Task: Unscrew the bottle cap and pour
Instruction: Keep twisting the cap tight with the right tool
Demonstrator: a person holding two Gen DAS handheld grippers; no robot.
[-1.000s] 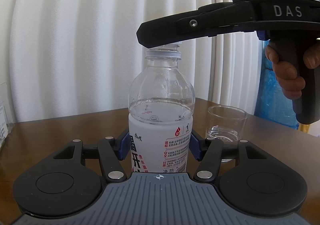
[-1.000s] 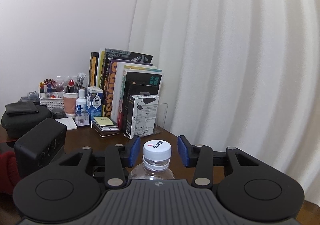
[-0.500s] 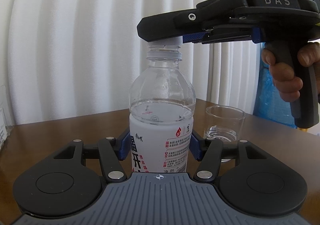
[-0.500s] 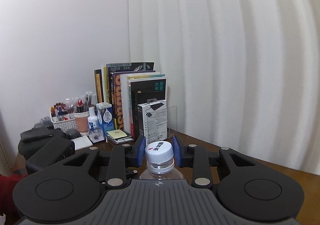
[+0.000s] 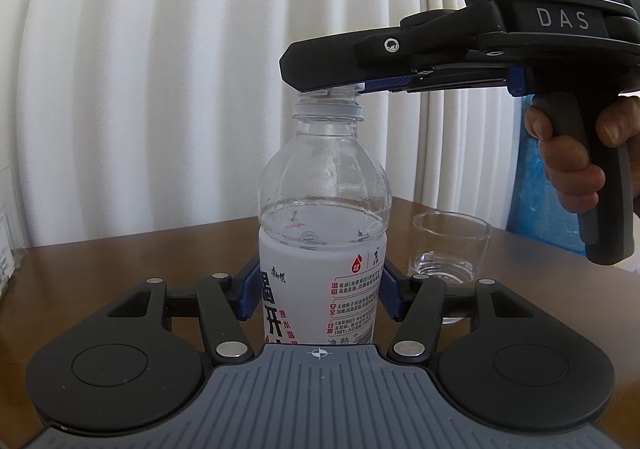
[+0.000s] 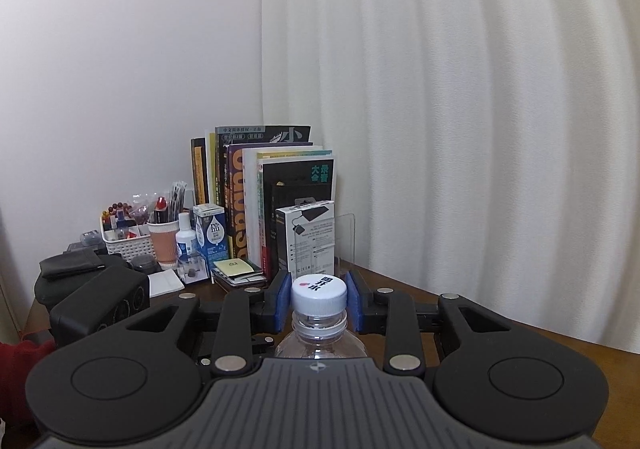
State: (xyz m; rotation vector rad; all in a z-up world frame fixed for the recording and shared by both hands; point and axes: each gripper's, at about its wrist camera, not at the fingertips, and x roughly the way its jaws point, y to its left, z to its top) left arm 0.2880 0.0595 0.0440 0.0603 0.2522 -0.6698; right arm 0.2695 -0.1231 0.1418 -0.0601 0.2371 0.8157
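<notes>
Right wrist — cap (image 6: 319, 294) between pads (image 6: 283, 302).

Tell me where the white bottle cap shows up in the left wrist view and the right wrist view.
Left wrist view: the bottle cap is upper centre, mostly hidden under the right hand-held gripper, only a sliver showing above the neck ring.
Right wrist view: lower centre, its printed top facing the camera, clamped between the blue pads.
Shared landmark: the clear bottle beneath the cap, held by the left hand-held gripper.
</notes>
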